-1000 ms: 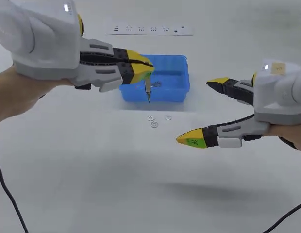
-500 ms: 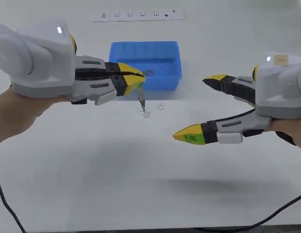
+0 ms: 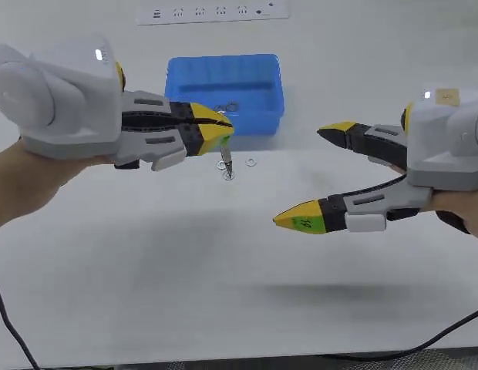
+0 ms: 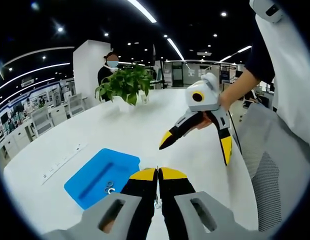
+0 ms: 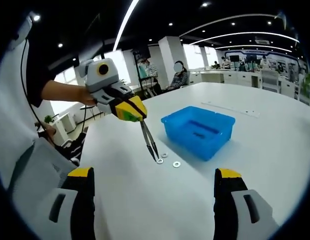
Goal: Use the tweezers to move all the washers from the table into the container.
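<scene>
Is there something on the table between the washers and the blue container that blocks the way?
Nothing visible does. The washers lie on bare table just in front of the container, near its front wall. The tweezers, held in the left gripper, reach down to them.

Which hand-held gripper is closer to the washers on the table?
Left. The left hand-held gripper hangs above the washers, its tweezers reaching them; the right hand-held gripper sits off to one side.
</scene>
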A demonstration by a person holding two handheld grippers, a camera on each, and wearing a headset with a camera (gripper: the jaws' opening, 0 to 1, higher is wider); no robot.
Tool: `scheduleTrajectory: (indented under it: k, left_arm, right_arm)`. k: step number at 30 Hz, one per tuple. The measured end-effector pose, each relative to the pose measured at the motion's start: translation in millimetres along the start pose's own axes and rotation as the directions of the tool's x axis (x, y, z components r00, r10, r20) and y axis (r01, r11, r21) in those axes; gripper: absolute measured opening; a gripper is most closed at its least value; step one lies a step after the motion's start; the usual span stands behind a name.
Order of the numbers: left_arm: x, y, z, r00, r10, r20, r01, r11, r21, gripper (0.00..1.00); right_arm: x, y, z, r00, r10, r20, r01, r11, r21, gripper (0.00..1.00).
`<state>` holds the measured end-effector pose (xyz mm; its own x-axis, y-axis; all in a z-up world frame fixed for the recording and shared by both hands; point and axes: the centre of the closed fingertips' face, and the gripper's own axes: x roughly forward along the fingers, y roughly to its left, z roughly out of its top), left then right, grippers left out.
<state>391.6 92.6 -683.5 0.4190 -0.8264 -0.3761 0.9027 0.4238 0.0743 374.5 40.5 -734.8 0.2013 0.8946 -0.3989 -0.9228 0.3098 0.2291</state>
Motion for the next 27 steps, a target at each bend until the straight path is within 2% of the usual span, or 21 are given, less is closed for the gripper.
scheduleTrajectory:
  k: [6, 13, 17, 18, 21, 27]
  left_arm:
    - [-1.3, 3.1, -2.1, 1.0000, 0.000, 0.000, 0.000, 1.000, 0.004, 0.05]
    - [-0.2, 1.8, -5.5, 0.9999, -0.009, -0.008, 0.009, 1.000, 0.008, 0.05]
    - [0.5, 0.4, -13.5, 0.9993, -0.017, -0.033, 0.018, 1.000, 0.020, 0.05]
    - [0.6, -0.2, -11.6, 0.9997, -0.018, -0.019, 0.018, 1.000, 0.004, 0.05]
    - [-0.3, -0.1, -11.8, 0.9997, -0.017, -0.017, 0.017, 1.000, 0.005, 0.05]
    - [0.9, -1.0, -12.2, 0.9987, -0.037, -0.036, 0.037, 0.999, -0.010, 0.05]
  right_arm:
    - [0.9, 5.0, -3.4, 0.9999, 0.015, -0.005, -0.015, 1.000, 0.013, 1.00]
    - [1.0, 8.6, -4.9, 0.9996, 0.029, -0.001, -0.029, 0.999, 0.033, 1.00]
    - [1.3, 9.4, -4.4, 0.9993, 0.037, 0.003, -0.037, 0.998, 0.041, 1.00]
    - [1.6, 9.8, -4.7, 0.9992, 0.040, 0.001, -0.040, 0.998, 0.043, 1.00]
    - [2.5, 11.4, -4.6, 0.9990, 0.045, 0.002, -0.045, 0.998, 0.047, 1.00]
    - [6.2, 16.2, -5.3, 0.9980, 0.063, 0.002, -0.063, 0.997, 0.054, 0.99]
